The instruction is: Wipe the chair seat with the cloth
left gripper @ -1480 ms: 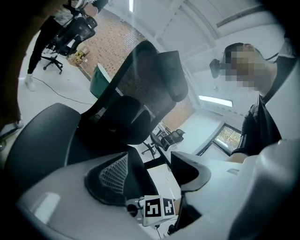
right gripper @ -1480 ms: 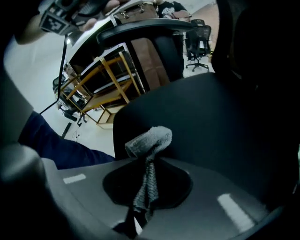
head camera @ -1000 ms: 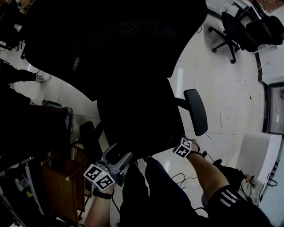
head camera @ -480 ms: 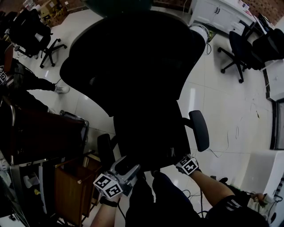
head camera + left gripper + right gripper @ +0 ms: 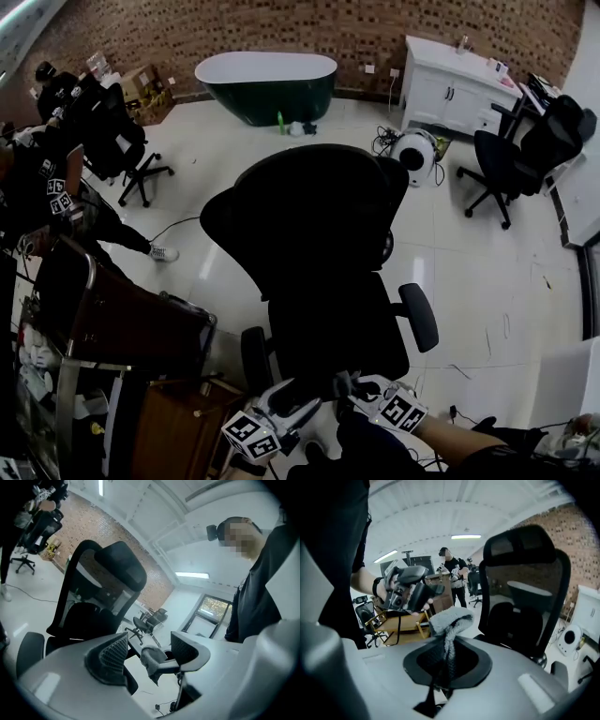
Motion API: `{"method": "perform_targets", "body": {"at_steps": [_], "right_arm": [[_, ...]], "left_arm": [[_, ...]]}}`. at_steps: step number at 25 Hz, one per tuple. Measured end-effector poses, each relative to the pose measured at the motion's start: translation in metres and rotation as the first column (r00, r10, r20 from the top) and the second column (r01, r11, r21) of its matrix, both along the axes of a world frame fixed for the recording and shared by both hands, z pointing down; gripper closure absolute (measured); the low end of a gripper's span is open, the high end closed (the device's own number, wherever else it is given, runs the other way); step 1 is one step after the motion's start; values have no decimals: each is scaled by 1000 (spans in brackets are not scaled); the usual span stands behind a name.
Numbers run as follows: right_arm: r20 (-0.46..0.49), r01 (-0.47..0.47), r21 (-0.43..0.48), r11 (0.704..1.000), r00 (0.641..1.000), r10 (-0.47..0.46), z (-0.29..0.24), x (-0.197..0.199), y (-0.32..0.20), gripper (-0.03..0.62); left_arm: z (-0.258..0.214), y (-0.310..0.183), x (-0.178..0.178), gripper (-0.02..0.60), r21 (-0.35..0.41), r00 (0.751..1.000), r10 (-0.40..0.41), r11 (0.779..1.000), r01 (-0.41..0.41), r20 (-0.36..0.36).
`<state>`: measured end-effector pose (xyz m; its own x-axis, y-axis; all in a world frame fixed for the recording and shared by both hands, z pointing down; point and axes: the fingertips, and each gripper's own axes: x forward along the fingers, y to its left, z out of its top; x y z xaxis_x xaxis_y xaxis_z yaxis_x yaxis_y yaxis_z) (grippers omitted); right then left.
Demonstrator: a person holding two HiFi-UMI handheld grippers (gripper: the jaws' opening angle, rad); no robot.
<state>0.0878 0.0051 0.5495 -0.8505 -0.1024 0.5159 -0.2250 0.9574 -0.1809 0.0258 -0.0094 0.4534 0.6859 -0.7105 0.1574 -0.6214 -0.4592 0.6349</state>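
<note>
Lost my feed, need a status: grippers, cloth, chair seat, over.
Right gripper shut on grey cloth, held in air. Left gripper open, empty. Chair seat just ahead, not yet touched; nothing seen blocking it.

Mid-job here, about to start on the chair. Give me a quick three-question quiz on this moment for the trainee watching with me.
1. True or false: the left claw is shut.
2. Multiple choice: what stands against the brick wall behind the chair?
A) a green tub
B) a fridge
C) a sofa
3. Fill in: the cloth is clamped in the ____ claw.

Key: 1 false, its jaws stand apart with nothing between them. 2 A. 3 right; the right claw is shut on it.
</note>
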Motion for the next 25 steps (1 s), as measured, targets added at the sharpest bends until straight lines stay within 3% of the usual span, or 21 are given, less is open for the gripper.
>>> {"method": "perform_targets", "body": {"at_steps": [6,9,13,18,22,25], "right_arm": [[137,-116,57,992,985,107,-95,-8,76,566],[230,-226,-10,974,947,222,-131,-2,120,566],[318,-328,-112,938,883,346,-162,9,169,566],[353,-370,-99,924,855,380,-190,23,231,566],[378,-394,-92,914,836,399,-206,43,255,566],[380,-390,-58,919,843,382,-215,61,268,566]], "left_arm": [[-45,107,2,272,108,998,68,992,-68,3],[-54,175,-3,272,140,992,107,983,-116,67],[-69,230,-22,270,190,990,90,976,-109,105],[-87,292,-20,271,227,984,120,962,-148,132],[-101,317,-3,270,248,990,106,960,-127,96],[-115,329,16,272,258,992,96,959,-113,79]]}}
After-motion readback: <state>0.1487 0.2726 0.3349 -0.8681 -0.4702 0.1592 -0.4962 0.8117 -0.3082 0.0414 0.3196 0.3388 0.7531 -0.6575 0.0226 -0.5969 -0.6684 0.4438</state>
